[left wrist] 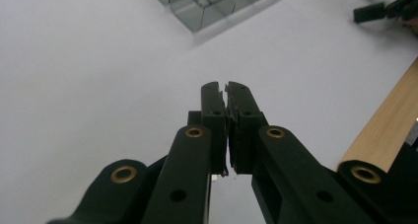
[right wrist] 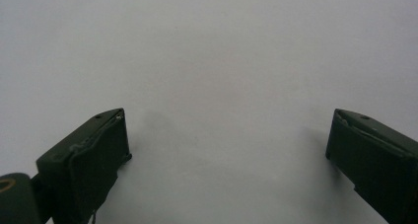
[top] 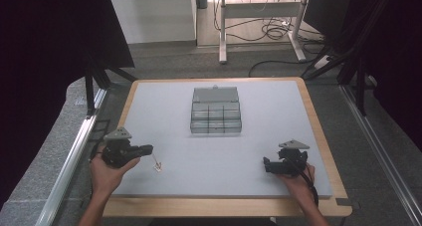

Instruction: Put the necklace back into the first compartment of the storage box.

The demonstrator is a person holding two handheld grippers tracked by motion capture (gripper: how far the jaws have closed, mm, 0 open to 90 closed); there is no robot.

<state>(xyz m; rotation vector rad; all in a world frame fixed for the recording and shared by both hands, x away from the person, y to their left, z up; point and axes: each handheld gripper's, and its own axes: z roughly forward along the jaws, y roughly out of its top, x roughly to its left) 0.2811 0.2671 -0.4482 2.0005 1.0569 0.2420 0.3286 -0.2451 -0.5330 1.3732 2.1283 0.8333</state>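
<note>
**Grey mat, two hand-held grippers, one compartment box**

Grey matting (top: 224, 151) is covering a wood-edged table (top: 318, 136) and taking up most of the high view, with dark floor and cables lying beyond it at the top of the frame.

Nearest, at the lower left of the high view, the left hand (top: 107, 169) is gripping the left gripper (top: 147, 149) over the mat's edge. Its jaws are sitting pressed together; a thin pale sliver seems to be caught between them, too small to name. Just beside its tip, a small pale object (top: 157, 166) is lying on the mat.

At the lower right, the right hand (top: 298, 178) is holding the right gripper (top: 267, 165), its jaws standing wide apart over bare mat.

Farther up, at the centre of the frame and well apart from both grippers, a clear grey compartment box (top: 216, 111) is resting on the mat with its lid (top: 216, 94) tilted back.
</note>
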